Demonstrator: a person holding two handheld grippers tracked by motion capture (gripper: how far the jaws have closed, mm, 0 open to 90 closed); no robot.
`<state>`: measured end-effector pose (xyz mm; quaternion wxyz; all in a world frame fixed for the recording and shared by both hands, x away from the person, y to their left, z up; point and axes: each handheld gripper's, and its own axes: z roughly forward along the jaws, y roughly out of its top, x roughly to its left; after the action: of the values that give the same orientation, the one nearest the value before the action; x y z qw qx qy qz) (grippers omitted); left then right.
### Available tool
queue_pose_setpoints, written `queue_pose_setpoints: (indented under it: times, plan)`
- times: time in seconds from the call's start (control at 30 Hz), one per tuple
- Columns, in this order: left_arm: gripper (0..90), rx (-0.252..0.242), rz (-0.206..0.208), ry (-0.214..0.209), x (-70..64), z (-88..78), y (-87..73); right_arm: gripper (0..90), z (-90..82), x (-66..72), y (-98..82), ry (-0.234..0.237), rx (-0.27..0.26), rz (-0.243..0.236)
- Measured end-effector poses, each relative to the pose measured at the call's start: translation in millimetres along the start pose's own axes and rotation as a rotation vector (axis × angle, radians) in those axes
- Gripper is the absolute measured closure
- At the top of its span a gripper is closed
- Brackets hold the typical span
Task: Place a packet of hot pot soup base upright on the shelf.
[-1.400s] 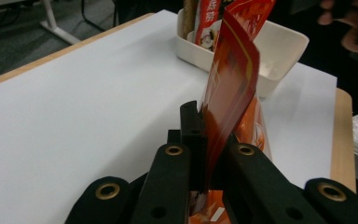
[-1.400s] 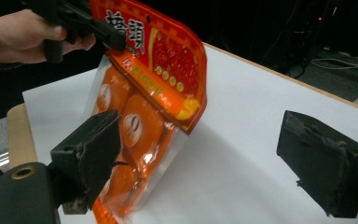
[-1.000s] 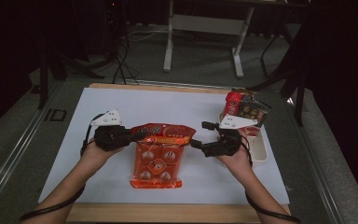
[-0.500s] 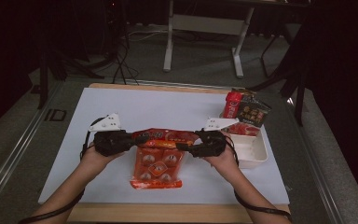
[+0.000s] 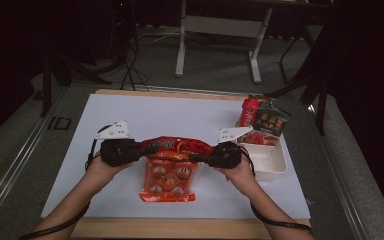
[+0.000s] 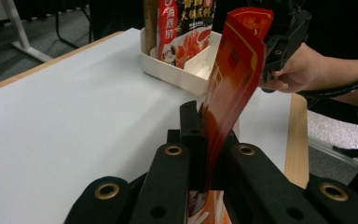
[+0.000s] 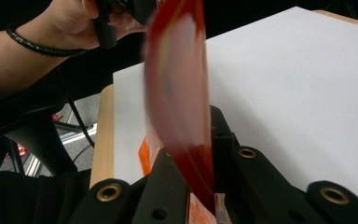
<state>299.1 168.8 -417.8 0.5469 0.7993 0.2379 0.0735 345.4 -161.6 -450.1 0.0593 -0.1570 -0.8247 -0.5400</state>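
Closest to the person, the red snack bag (image 5: 172,170) hangs over the white table (image 5: 180,117), left gripper (image 5: 147,148) clamped on its top left corner and right gripper (image 5: 196,156) just closed on the right, with a white tray (image 5: 269,161) of packets (image 5: 265,117) sitting beyond, well clear.
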Motion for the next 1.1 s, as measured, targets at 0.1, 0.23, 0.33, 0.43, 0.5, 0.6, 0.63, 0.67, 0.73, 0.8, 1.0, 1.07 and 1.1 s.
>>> queue_pose_setpoints:
  times: [0.1, 0.23, 0.33, 0.43, 0.5, 0.6, 0.63, 0.67, 0.73, 0.8, 1.0, 1.07, 1.1]
  plan:
    - [89.0, -0.004, 0.010, -0.012, -2.2, -3.4, 2.9, 90.0, -2.7, 4.4, 3.2, 0.011, 0.010, 0.000]
    - [88.1, -0.025, 0.021, -0.031, -4.4, -10.0, 6.1, 90.0, -9.2, 16.1, 12.5, 0.013, 0.006, -0.013]
    - [86.5, -0.044, 0.021, -0.068, -4.7, -14.8, 7.5, 90.0, -15.2, 25.3, 21.8, 0.023, 0.000, -0.021]
    - [85.5, -0.061, 0.024, -0.078, -6.3, -16.9, 9.3, 90.0, -19.4, 30.3, 27.9, 0.020, -0.006, -0.035]
    - [84.6, -0.082, 0.033, -0.083, -8.4, -18.5, 11.4, 90.0, -24.8, 35.1, 35.8, 0.013, -0.016, -0.046]
    - [81.8, -0.096, 0.034, -0.086, -8.9, -18.4, 12.6, 90.0, -29.2, 37.2, 41.5, 0.007, -0.018, -0.055]
    - [81.8, -0.096, 0.034, -0.086, -8.9, -18.4, 12.6, 90.0, -31.1, 38.1, 43.8, 0.000, -0.026, -0.058]
    - [74.0, -0.112, 0.028, -0.081, -8.0, -16.5, 14.0, 90.0, -35.0, 39.1, 48.2, -0.001, -0.036, -0.064]
    - [64.1, -0.117, 0.023, -0.081, -7.6, -14.8, 13.7, 90.0, -37.7, 40.0, 51.4, -0.001, -0.038, -0.068]
    - [58.9, -0.112, 0.003, -0.084, -7.3, -13.6, 13.5, 90.0, -40.6, 39.5, 53.9, 0.000, -0.047, -0.065]
    - [36.5, -0.145, -0.029, -0.067, -6.9, -14.6, 12.7, 90.0, -49.0, 42.0, 62.4, -0.014, -0.056, -0.085]
    - [27.8, -0.161, -0.044, -0.062, -6.4, -15.5, 12.3, 90.0, -52.7, 42.9, 65.5, -0.015, -0.062, -0.084]
    - [23.4, -0.167, -0.054, -0.057, -6.1, -16.2, 11.9, 90.0, -54.7, 43.2, 66.9, -0.016, -0.070, -0.085]
